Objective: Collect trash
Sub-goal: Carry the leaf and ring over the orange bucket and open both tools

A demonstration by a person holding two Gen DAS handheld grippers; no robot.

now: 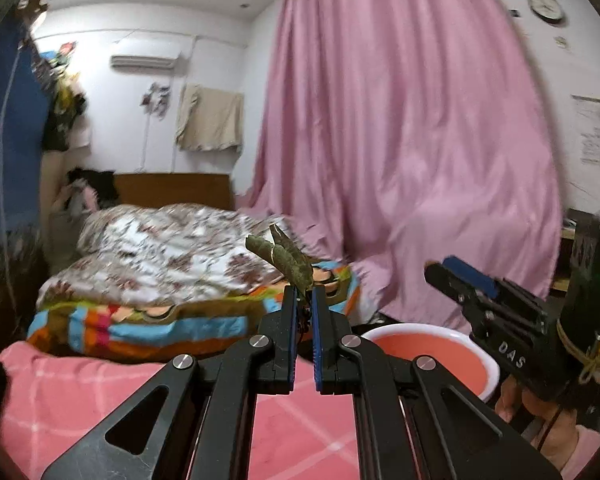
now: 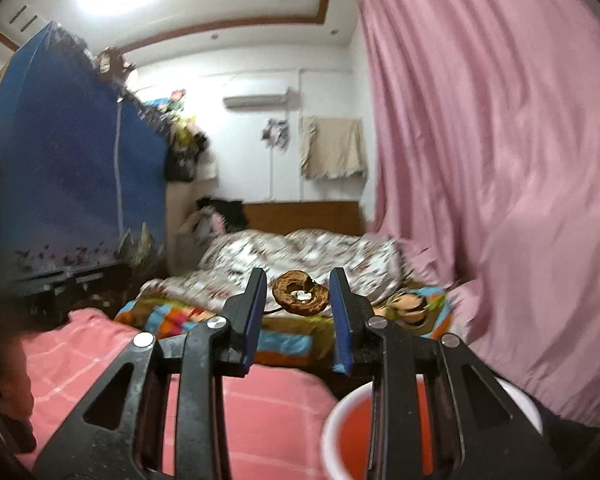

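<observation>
My left gripper (image 1: pixel 303 292) is shut on the lower end of a dried, curled olive-brown peel (image 1: pixel 284 256) that sticks up and to the left from its tips, held in the air over the bed. In the right wrist view a brown ring-shaped peel (image 2: pixel 300 294) hangs between the blue pads of my right gripper (image 2: pixel 298 274), which is shut on it. The right gripper (image 1: pixel 452 270) also shows at the right of the left wrist view, and its load is hidden there. Below both grippers sits a red basin with a white rim (image 1: pixel 488 364) (image 2: pixel 332 420).
A bed with a pink checked sheet (image 1: pixel 100 392), a striped colourful blanket (image 1: pixel 140 328) and a floral quilt (image 2: pixel 300 252) lies ahead. A pink curtain (image 1: pixel 400 140) hangs on the right and a blue wardrobe (image 2: pixel 68 168) stands on the left. A hand (image 1: pixel 540 412) holds the right gripper.
</observation>
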